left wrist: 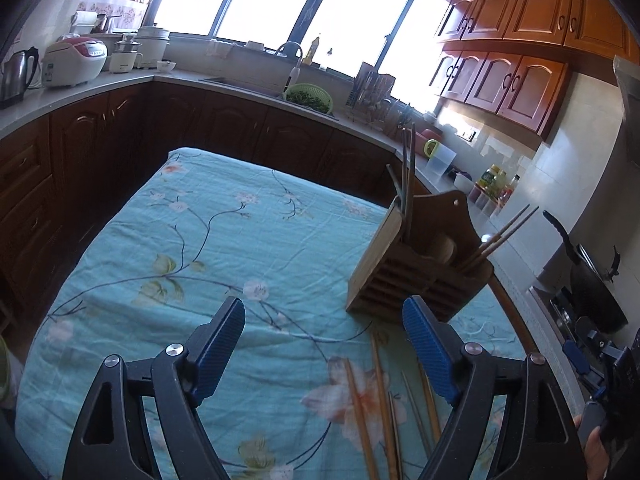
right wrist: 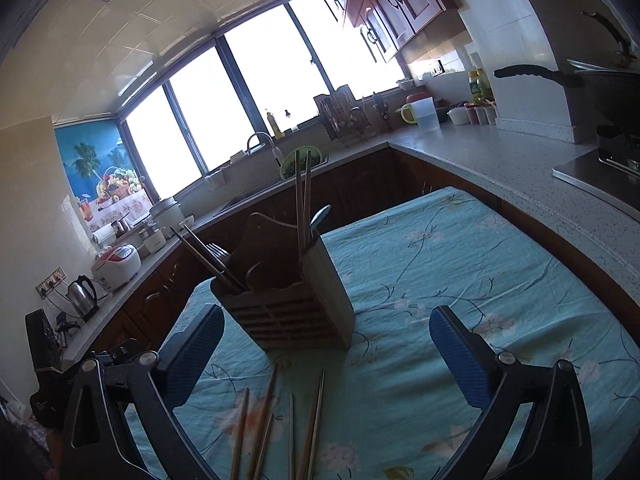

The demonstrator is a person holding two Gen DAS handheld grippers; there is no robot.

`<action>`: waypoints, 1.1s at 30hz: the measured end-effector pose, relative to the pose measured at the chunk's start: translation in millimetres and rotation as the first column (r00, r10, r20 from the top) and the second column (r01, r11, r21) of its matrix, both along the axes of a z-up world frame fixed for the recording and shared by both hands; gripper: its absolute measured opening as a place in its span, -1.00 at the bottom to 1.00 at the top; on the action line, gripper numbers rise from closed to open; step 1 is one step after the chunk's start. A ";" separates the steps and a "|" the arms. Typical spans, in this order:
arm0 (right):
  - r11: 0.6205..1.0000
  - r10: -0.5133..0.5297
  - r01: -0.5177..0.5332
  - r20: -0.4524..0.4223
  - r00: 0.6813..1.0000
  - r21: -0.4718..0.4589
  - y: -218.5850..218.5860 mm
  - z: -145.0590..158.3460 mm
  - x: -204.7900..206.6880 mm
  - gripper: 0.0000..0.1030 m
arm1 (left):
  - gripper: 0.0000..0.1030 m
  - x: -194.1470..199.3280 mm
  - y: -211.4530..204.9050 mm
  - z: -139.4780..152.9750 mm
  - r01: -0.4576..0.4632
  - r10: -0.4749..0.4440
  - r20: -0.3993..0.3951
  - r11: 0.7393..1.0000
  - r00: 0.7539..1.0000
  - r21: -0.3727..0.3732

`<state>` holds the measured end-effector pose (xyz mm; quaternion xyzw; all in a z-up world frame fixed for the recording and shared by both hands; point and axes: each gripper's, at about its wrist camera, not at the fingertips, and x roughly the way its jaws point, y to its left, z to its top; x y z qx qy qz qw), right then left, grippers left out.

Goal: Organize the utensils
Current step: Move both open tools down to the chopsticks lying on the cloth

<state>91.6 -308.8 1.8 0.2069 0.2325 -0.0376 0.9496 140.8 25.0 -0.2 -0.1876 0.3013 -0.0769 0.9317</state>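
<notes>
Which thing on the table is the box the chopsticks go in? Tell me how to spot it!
Look at the table with the turquoise flowered cloth. Near its middle stands the wooden utensil holder, a brown box with a slatted front and a tall pointed back board. Unlike the loose chopsticks lying flat before it, it stands upright with chopsticks and a spoon poking out.

Your left hand-held gripper (left wrist: 324, 344) gapes empty over loose chopsticks (left wrist: 380, 404); wooden utensil holder (left wrist: 416, 268) stands just beyond.
</notes>
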 end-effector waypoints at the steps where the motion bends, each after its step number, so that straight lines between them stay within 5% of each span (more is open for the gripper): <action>1: 1.000 0.001 -0.001 -0.012 1.000 0.000 1.3 -3.2 -2.9 1.00 | 0.58 -5.2 0.2 -1.3 0.000 0.000 -0.011 1.000 1.000 0.004; 11: 0.999 0.038 -0.038 -0.120 0.992 0.004 21.6 -45.8 -27.9 1.00 | 0.57 -33.4 -10.5 -18.9 0.017 -0.014 -0.131 1.000 0.991 0.026; 22: 0.997 0.056 -0.065 -0.173 0.983 -0.047 32.4 -60.6 -26.2 0.93 | 0.57 -33.7 -24.2 -31.1 0.050 -0.042 -0.196 0.998 0.980 0.036; 29: 0.994 0.094 -0.107 -0.253 0.963 -0.038 38.4 -73.9 -8.1 -0.14 | 0.57 -19.1 -32.2 -37.5 0.069 -0.056 -0.227 0.996 0.972 0.050; 33: 0.987 0.152 -0.159 -0.267 0.952 -0.004 46.1 -75.8 6.4 -0.48 | 0.55 -7.4 -38.5 -40.1 0.082 -0.065 -0.242 0.995 0.968 0.063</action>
